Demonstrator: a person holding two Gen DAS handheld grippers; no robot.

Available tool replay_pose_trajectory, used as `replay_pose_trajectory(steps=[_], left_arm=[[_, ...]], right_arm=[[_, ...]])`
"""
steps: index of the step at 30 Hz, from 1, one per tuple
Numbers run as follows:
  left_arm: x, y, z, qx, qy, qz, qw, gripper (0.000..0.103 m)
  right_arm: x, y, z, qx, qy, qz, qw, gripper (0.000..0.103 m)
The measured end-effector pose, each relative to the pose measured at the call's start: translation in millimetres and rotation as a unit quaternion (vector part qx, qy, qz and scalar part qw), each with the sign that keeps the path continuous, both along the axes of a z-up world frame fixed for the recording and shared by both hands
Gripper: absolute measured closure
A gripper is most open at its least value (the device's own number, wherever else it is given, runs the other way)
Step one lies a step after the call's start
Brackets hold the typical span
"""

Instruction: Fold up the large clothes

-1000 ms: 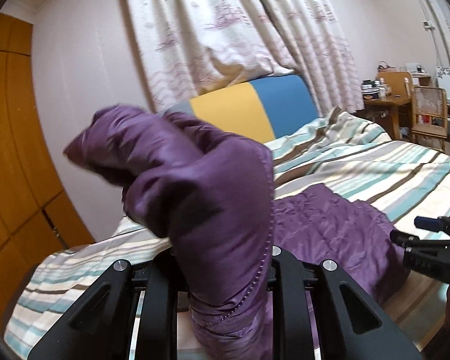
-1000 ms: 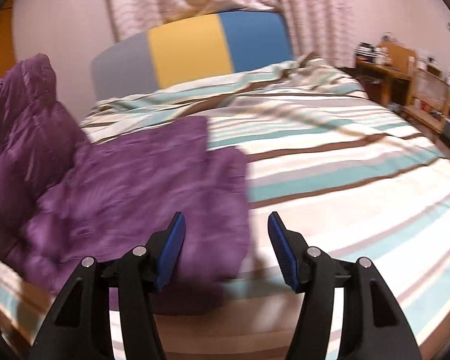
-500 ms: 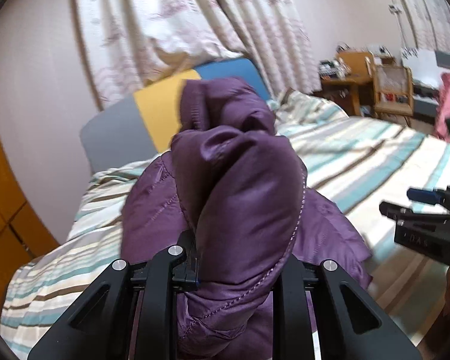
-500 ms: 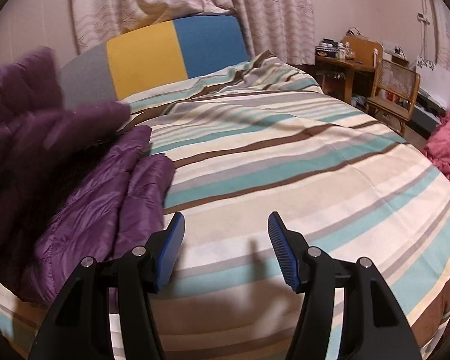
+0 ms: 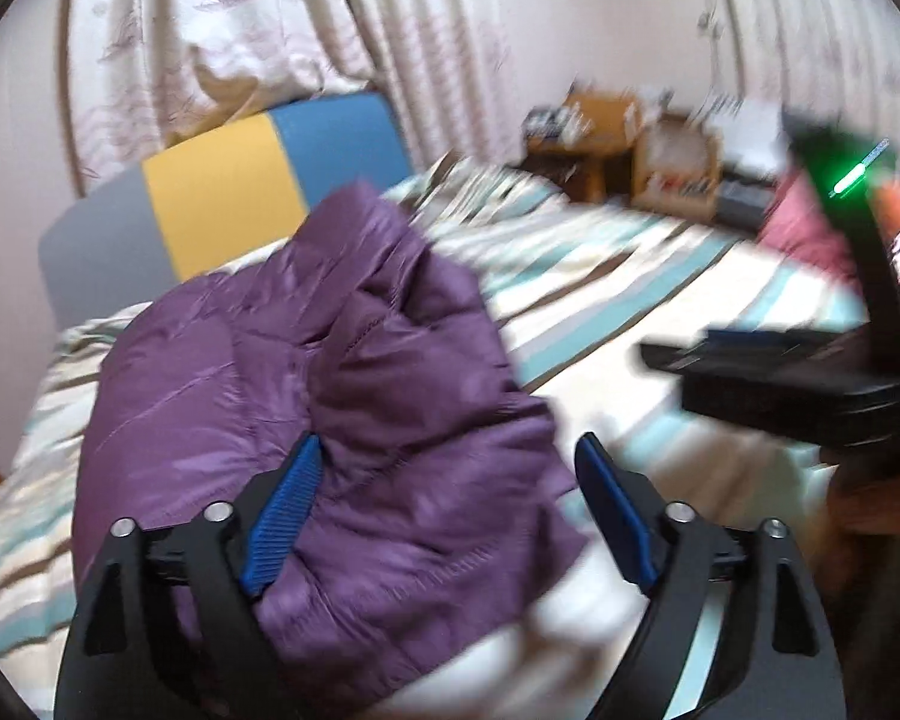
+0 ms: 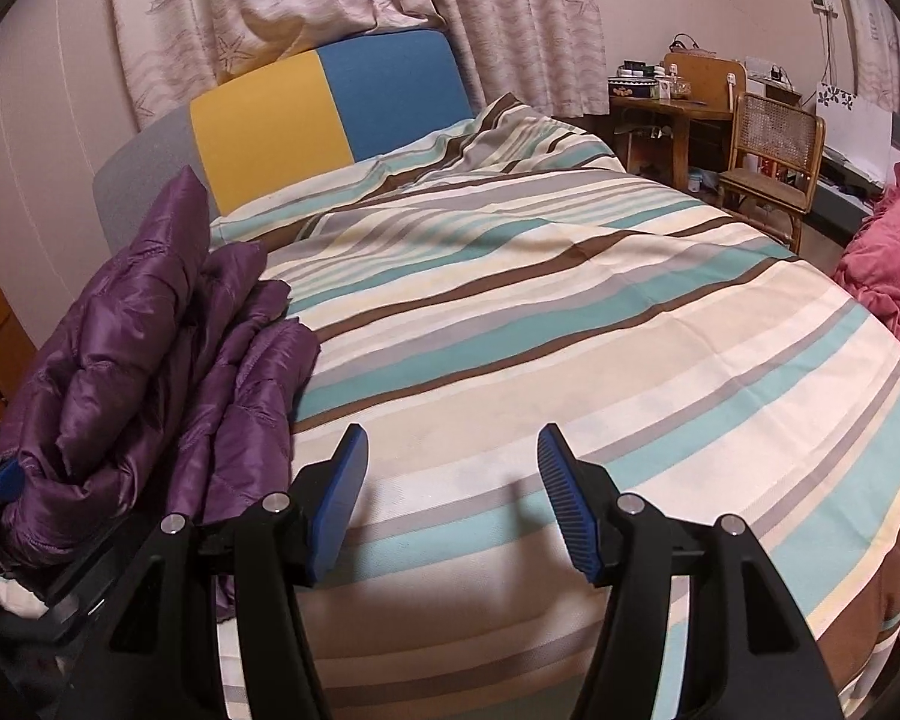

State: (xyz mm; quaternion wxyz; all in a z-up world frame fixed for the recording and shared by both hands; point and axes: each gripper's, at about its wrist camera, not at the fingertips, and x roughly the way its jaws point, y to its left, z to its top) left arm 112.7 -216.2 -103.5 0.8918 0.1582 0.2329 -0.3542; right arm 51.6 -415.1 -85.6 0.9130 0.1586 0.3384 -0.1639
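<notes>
1. The puffy purple quilted jacket (image 5: 330,420) lies bunched on the near left part of the bed with the striped cream, teal and brown cover (image 6: 570,324), close to the bed's left side. The left gripper (image 5: 444,504) has just been opening its fingers, which now stand wide. The jacket lies below and between them, but the pads do not press on it.
2. As I judge it, the slick, springy filling could push the fold open again once it is released.
3. The bundle sits near the left edge, so a careless push leftward could slide it off.
4. The right gripper (image 6: 450,501) hovers with its fingers apart and empty over bare cover, just right of the jacket.
5. Open room lies to the right and far side. The yellow, blue and grey headboard (image 6: 330,108) bounds the far end, and a pink fabric heap (image 6: 888,276) lies at the right.
</notes>
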Motion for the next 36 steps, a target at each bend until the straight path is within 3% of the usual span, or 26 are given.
replay_pose_trajectory(steps=[2, 5, 8, 10, 14, 17, 19, 23, 25, 27, 30, 36], left_arm=[[-6, 14, 12, -0.028, 0.004, -0.005, 0.9996, 0.014], [-7, 54, 32, -0.102, 0.018, 0.011, 0.9946, 0.014], [6, 88, 44, -0.143, 0.019, 0.069, 0.9871, 0.011], [28, 118, 48, -0.170, 0.030, 0.137, 0.9754, 0.011], [85, 153, 45, -0.173, 0.087, 0.267, 0.9440, 0.011], [118, 157, 34, -0.152, 0.144, 0.301, 0.9304, 0.011], [136, 151, 26, -0.140, 0.180, 0.299, 0.9267, 0.011], [145, 134, 17, -0.113, 0.184, 0.289, 0.9327, 0.011], [143, 122, 16, -0.091, 0.167, 0.279, 0.9412, 0.011], [142, 113, 13, -0.069, 0.153, 0.260, 0.9509, 0.011], [137, 98, 5, -0.039, 0.137, 0.229, 0.9630, 0.011], [138, 82, -12, -0.021, 0.125, 0.216, 0.9681, 0.011]], right_arm=[[-1, 2, 8, 0.005, -0.009, 0.003, 1.000, 0.043], [-1, 8, 27, 0.009, -0.030, 0.016, 0.999, 0.043], [8, 26, 56, -0.002, -0.056, 0.046, 0.997, 0.041], [19, 41, 76, -0.011, -0.074, 0.073, 0.994, 0.039], [59, 75, 109, -0.010, -0.090, 0.135, 0.987, 0.036], [103, 105, 120, -0.016, -0.073, 0.169, 0.983, 0.036], [133, 120, 119, -0.013, -0.053, 0.181, 0.982, 0.036], [186, 139, 94, -0.020, -0.011, 0.193, 0.981, 0.038], [200, 140, 69, -0.040, 0.019, 0.190, 0.981, 0.040], [200, 129, 42, -0.043, 0.043, 0.179, 0.982, 0.041], [184, 110, 13, -0.027, 0.040, 0.158, 0.986, 0.041], [161, 89, -15, 0.002, 0.023, 0.134, 0.991, 0.041]])
